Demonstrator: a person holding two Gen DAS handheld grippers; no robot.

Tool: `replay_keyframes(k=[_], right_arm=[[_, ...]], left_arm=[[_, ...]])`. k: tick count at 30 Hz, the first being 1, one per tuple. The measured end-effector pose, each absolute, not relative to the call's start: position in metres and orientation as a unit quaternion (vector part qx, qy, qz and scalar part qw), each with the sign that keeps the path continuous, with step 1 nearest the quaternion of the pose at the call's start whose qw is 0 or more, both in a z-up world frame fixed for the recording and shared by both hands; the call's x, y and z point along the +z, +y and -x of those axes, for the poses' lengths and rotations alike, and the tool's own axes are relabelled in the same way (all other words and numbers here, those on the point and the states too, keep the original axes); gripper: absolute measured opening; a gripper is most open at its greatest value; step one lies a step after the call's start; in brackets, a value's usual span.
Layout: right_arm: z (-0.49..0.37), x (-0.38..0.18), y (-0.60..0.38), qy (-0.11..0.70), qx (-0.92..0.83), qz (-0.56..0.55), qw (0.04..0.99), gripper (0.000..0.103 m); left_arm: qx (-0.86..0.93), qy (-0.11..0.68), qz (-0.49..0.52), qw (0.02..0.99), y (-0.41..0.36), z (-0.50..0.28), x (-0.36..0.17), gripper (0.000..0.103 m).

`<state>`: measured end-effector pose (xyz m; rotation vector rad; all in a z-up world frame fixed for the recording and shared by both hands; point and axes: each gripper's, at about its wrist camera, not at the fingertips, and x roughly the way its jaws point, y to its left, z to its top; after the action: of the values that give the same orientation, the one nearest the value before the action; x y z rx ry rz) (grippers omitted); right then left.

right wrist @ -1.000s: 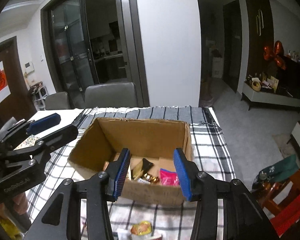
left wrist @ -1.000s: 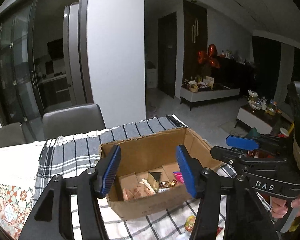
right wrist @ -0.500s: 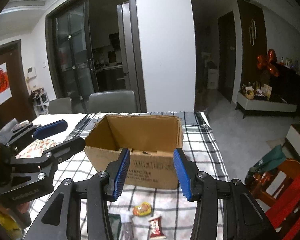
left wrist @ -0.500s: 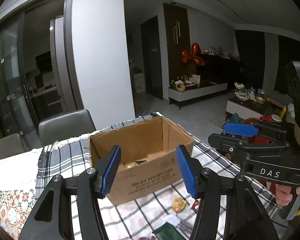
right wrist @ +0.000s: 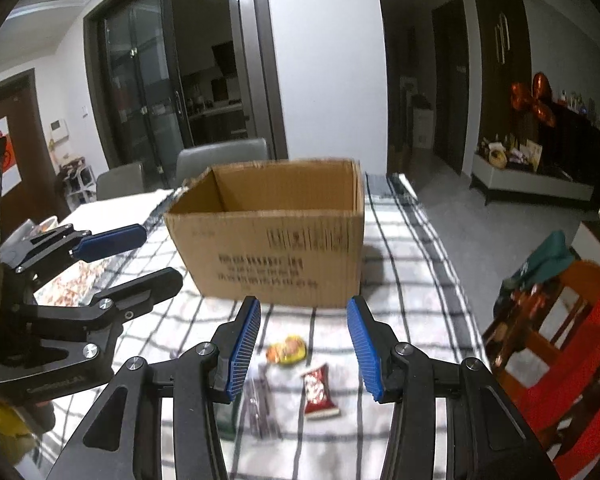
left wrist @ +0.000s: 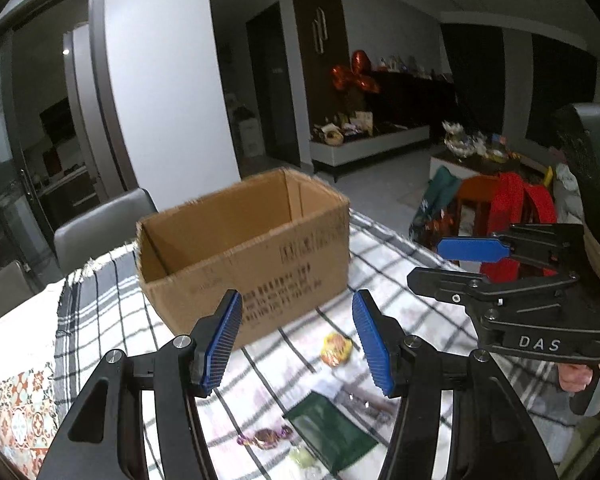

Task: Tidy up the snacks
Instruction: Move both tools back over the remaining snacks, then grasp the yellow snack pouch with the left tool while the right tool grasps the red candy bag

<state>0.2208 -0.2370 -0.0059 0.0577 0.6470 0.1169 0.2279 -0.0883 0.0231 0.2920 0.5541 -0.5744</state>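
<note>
The counter (right wrist: 416,264), under a checked cloth, fills the lower half of both views. The box (right wrist: 276,240) stands at frame centre on it, open at the top, its printed side facing me; from here I cannot see what is inside.

My left gripper (left wrist: 298,340) sits at the bottom middle of its own view, fingers parted to a middling gap with nothing between them. My right gripper (right wrist: 303,346) is likewise at the bottom middle of its view, fingers a little apart and empty.

The loose snacks lie on the cloth in front of the box, near my fingers. In the left view a green packet (left wrist: 332,432) lies lowest, a brown candy (left wrist: 266,438) to its left, and a yellow snack (left wrist: 336,350) just inside my right-hand finger. In the right view the same yellow snack (right wrist: 287,350) lies between my fingers, with a red packet (right wrist: 318,390) below it and a clear wrapper (right wrist: 260,404) to the left.

I judge the step is picking one snack for the box. To do it well, I would settle on the yellow one with my right fingers, straddle it squarely, come low to the cloth without pinching fabric, and keep my left hand clear.
</note>
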Motion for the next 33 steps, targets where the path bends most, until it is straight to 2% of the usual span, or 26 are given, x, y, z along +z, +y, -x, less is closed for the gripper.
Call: replay_keyframes(k=[19, 33], right_arm=[[-0.231, -0.092, -0.236, 0.423, 0.063, -0.06, 0.902, 0.046], [-0.25, -0.122, -0.236, 0.465, 0.056, -0.068, 0.881, 0.046]], left_arm=[[-0.329, 0.364, -0.199, 0.849, -0.113, -0.25, -0.054, 0.055], [-0.34, 0.415, -0.224, 0.814, -0.134, -0.285, -0.088, 0.052]])
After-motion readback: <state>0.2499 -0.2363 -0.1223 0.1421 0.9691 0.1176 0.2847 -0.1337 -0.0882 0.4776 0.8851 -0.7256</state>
